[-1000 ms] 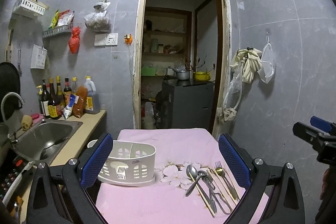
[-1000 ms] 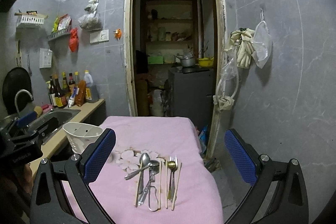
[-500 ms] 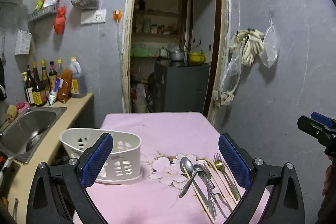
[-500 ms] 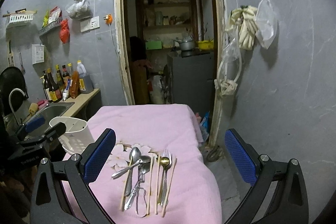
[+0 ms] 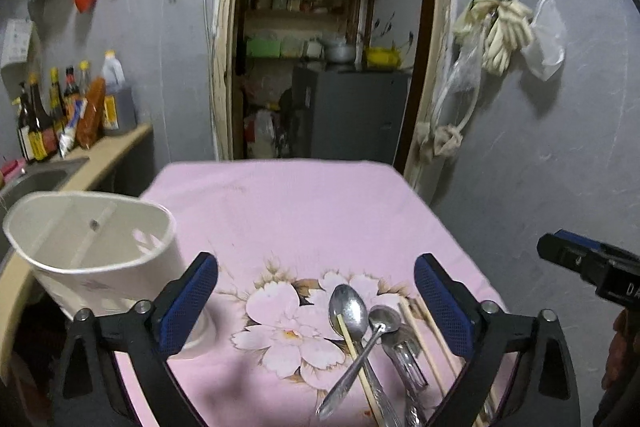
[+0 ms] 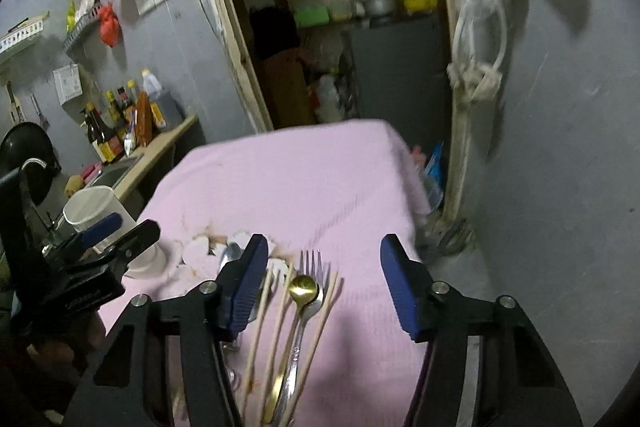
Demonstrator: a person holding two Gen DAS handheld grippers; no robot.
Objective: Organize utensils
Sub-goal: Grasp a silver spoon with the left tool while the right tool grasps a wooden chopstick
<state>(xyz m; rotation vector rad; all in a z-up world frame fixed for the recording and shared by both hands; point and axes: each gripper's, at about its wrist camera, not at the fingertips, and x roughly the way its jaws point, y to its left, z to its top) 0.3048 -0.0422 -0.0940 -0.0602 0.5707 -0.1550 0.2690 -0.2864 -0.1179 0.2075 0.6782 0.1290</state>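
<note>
A pile of utensils lies on the pink flowered tablecloth (image 5: 280,211): silver spoons (image 5: 349,307), wooden chopsticks (image 5: 430,337), and in the right wrist view a gold spoon (image 6: 303,287), a fork (image 6: 310,259) and chopsticks (image 6: 326,311). A white plastic utensil holder (image 5: 92,251) stands at the table's left edge; it also shows in the right wrist view (image 6: 98,211). My left gripper (image 5: 316,303) is open, low over the spoons. My right gripper (image 6: 324,287) is open, just above the gold spoon and fork. Both are empty.
A counter with a sink (image 5: 32,179) and sauce bottles (image 5: 60,115) runs along the left. An open doorway (image 5: 320,47) with a grey cabinet is behind the table. A grey wall with hanging gloves (image 5: 504,31) is on the right.
Both grippers have moved forward and down toward the utensil pile. The holder and utensils now look larger and nearer. Nothing has been grasped.
</note>
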